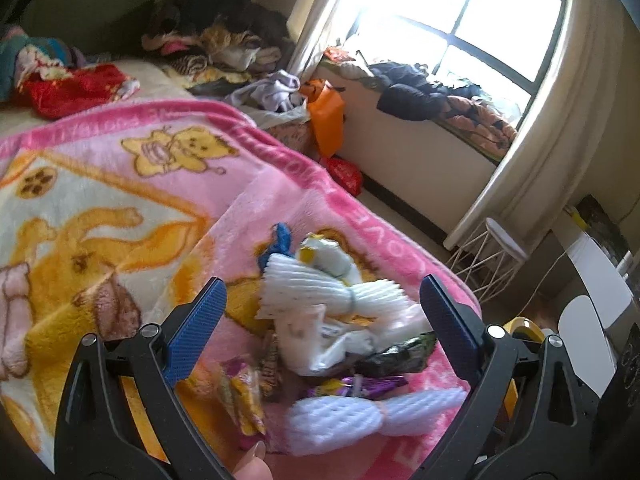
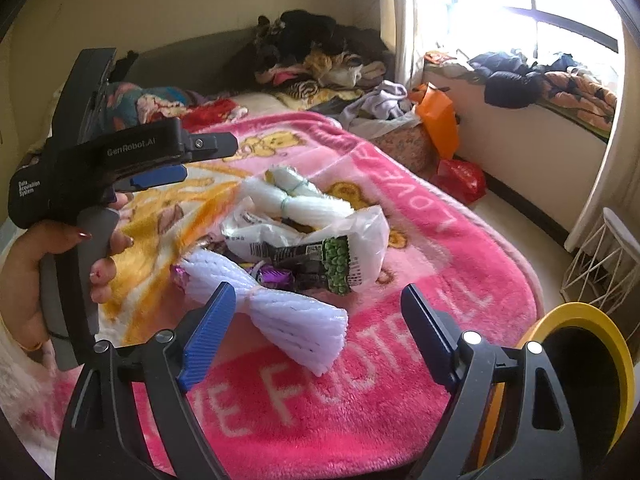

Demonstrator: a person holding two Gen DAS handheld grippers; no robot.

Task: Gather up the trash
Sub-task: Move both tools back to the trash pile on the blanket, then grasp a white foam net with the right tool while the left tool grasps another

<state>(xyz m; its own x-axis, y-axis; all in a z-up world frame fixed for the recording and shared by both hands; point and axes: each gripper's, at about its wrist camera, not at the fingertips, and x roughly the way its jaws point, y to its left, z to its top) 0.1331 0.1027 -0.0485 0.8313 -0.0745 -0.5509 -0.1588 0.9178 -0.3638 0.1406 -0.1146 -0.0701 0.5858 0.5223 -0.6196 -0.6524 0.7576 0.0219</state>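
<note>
Both tongs — right tongs [image 2: 316, 320] and left tongs [image 1: 322, 312] — tilt downward, spread wide and empty, over wrappers [image 2: 316, 256] on the bed [image 2: 420, 320].

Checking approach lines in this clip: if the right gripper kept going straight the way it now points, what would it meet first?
Most likely the white foam net lying nearest on the pink blanket. The right gripper stands open and empty, with the net's near end between its fingers in the picture. Depth is unclear, so it might hit the blanket first.

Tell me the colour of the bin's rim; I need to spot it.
Yellow. The bin's rim shows best in the right wrist view, at the lower right beside the bed.
</note>
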